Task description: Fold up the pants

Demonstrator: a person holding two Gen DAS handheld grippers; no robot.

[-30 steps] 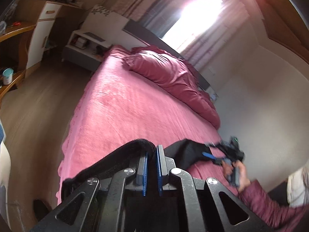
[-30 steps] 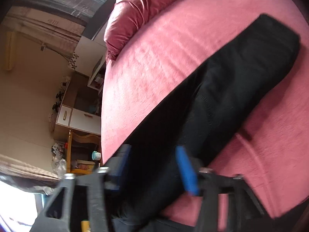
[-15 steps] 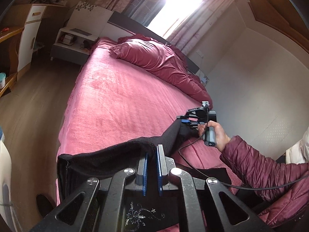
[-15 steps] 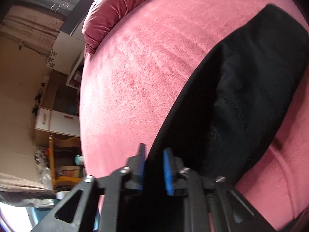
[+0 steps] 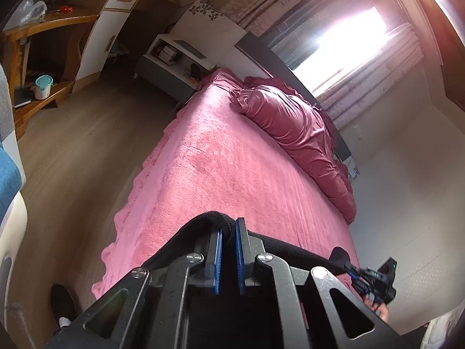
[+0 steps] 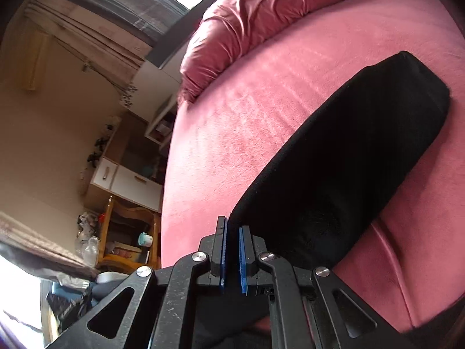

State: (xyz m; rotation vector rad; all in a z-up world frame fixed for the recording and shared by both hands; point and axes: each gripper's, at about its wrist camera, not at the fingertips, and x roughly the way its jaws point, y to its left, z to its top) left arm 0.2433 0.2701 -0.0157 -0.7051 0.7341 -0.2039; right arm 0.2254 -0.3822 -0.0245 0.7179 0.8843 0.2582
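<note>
Change since earlier frames: both grippers came back low toward the near bed edge; right gripper, which stood wide a second ago, is now pinched on cloth; pants again lie long across the bed.

Left wrist view
- left gripper (image 5: 227, 226): blue pads nearly together, a fold of black pants (image 5: 209, 218) bunched over and between the tips; holding pants.
- pants run: taut black band goes from the left tips rightward to the right gripper (image 5: 353, 273), far right, low in frame.
- hand (image 5: 377, 311): only fingers show, under the right gripper, cut by frame edge.
- bed (image 5: 221, 168): pink cover, frilled left edge drops to wood floor (image 5: 75, 151); wide bare stretch of cover ahead of the tips.
- quilt (image 5: 293, 125): rumpled dark pink, at the headboard end along the far side, well apart from pants.
- surroundings: nightstand (image 5: 171, 55) by the bed head; wooden shelf (image 5: 37, 58) far left with a teal cup (image 5: 43, 86).

Right wrist view
- right gripper (image 6: 232, 231): pads a narrow slit apart, black pants (image 6: 348, 157) edge caught at the tips; holding pants.
- pants lie: long black slab flat on bed (image 6: 232, 133), stretching up-right away from the tips; far end squared off, left edge straight.
- open room: bare pink cover to the left of pants up to the bed edge; strip of cover also right of pants.
- quilt (image 6: 261, 14): top of frame, apart from pants' far end.
</note>
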